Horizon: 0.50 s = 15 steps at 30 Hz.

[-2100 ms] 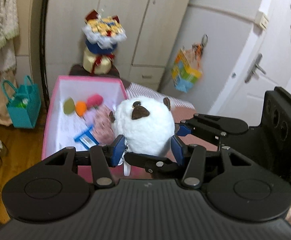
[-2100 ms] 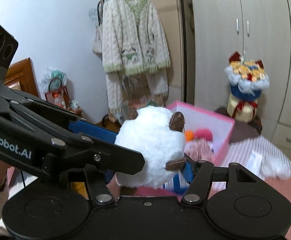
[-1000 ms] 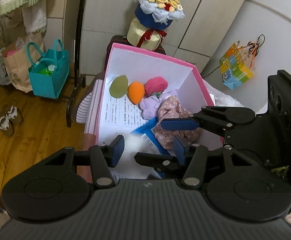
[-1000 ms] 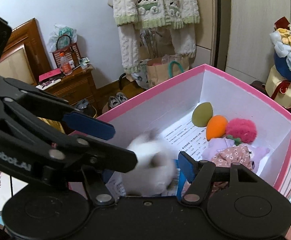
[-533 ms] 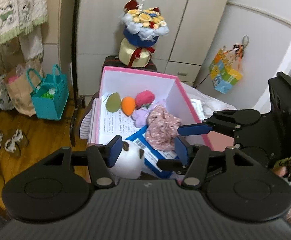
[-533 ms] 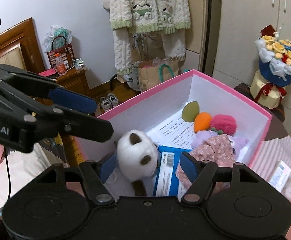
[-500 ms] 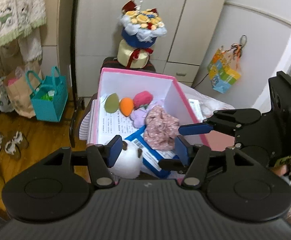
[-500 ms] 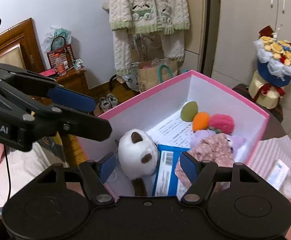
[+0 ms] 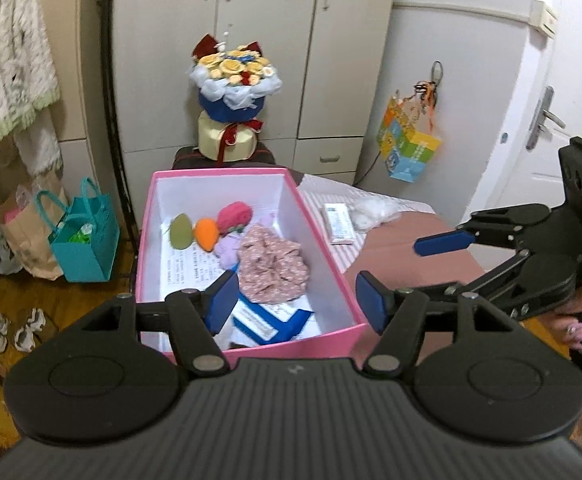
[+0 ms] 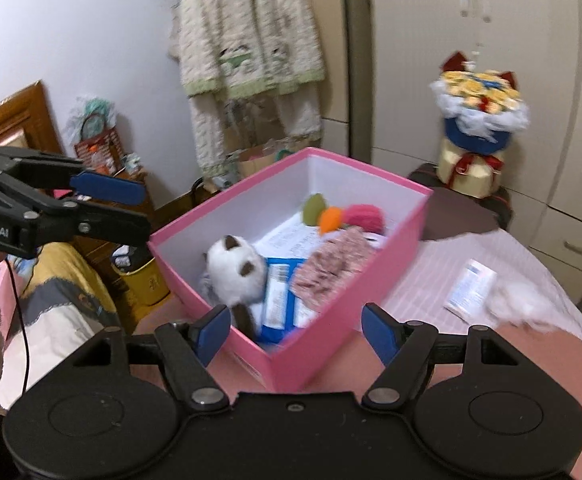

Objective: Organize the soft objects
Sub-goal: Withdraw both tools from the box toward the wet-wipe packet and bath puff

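Observation:
A pink box (image 9: 323, 240) (image 10: 339, 328) stands on the bed. In it lie a white plush toy with brown ears (image 10: 235, 272), a pink floral cloth (image 9: 271, 264) (image 10: 331, 268), a green egg (image 9: 181, 232), an orange egg (image 9: 207, 234), a pink pompom (image 9: 235, 218) and a blue-and-white packet (image 9: 271, 322). My left gripper (image 9: 297, 300) is open and empty above the box's near edge. My right gripper (image 10: 297, 328) is open and empty over the box's near corner. Each gripper shows in the other's view, the right one (image 9: 491, 236) and the left one (image 10: 51, 208).
A white fluffy thing (image 9: 371, 214) (image 10: 519, 304) and a small white packet (image 9: 339, 224) (image 10: 471, 288) lie on the striped bed right of the box. A flower bouquet (image 9: 231, 96) stands behind the box. A teal bag (image 9: 83, 236) sits on the floor at left.
The white plush toy was held between both grippers, then dropped into the box. Both grippers have opened and pulled back from the box.

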### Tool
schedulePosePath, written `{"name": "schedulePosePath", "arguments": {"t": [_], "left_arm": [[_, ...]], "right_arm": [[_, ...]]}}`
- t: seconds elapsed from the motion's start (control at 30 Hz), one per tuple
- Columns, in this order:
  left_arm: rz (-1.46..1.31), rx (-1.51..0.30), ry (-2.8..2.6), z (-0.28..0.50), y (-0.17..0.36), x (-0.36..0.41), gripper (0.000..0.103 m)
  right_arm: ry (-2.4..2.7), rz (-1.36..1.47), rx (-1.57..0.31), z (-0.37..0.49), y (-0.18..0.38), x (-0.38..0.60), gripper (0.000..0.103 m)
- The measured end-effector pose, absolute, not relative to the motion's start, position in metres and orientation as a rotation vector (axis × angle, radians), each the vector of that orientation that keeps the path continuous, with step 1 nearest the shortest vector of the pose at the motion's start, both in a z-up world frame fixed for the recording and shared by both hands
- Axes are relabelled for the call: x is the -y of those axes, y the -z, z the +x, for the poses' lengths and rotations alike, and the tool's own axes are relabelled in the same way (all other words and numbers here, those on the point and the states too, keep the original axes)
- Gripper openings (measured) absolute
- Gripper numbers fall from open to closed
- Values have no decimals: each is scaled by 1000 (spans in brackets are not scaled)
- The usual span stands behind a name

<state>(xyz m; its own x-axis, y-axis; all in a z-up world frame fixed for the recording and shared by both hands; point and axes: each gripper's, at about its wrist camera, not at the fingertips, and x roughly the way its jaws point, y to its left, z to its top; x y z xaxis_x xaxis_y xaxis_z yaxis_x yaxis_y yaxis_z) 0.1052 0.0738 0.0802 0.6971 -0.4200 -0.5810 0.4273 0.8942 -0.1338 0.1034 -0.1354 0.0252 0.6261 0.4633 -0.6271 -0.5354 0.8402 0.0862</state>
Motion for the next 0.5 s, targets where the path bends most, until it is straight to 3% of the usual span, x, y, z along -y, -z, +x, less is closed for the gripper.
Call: {"name": "schedulePosePath", "arguments": {"t": [0.5], "left_arm": [[58, -623, 583, 95, -69, 40, 64]], "right_arm": [[-436, 38, -589, 82, -29, 262, 77]]}}
